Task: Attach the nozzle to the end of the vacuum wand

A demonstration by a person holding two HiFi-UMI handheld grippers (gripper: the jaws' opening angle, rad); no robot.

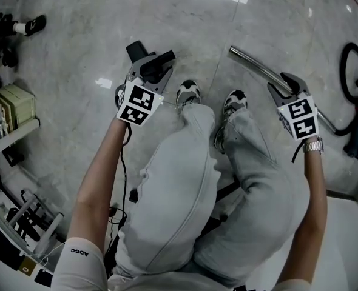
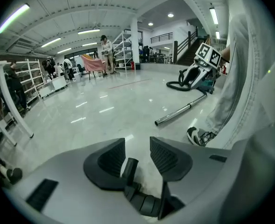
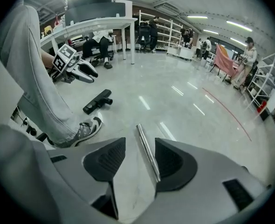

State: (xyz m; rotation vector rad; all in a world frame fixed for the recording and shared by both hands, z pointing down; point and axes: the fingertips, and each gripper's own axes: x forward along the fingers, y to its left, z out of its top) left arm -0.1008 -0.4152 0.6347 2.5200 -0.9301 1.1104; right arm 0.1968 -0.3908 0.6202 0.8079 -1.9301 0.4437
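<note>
The black nozzle (image 1: 135, 49) lies on the pale floor just beyond my left gripper (image 1: 151, 62). In the left gripper view its neck (image 2: 129, 166) sits in the gap of the left gripper (image 2: 136, 143), whose jaws stand open with neither pad touching it. The chrome wand (image 1: 252, 62) lies on the floor to the right, its free end pointing at the nozzle. My right gripper (image 1: 286, 80) hovers over the wand. In the right gripper view the wand (image 3: 146, 146) runs between the open jaws of the right gripper (image 3: 140, 146), close to the right pad, ungripped. The nozzle (image 3: 98, 101) shows there at left.
The person's shoes (image 1: 188, 93) and grey-trousered legs lie between the two grippers. The vacuum's body (image 2: 195, 76) and black hose (image 1: 352, 71) sit at the wand's far end. Shelving (image 1: 9, 114) stands on the left, a white table (image 3: 95, 24) farther off, and people (image 2: 107, 52) in the distance.
</note>
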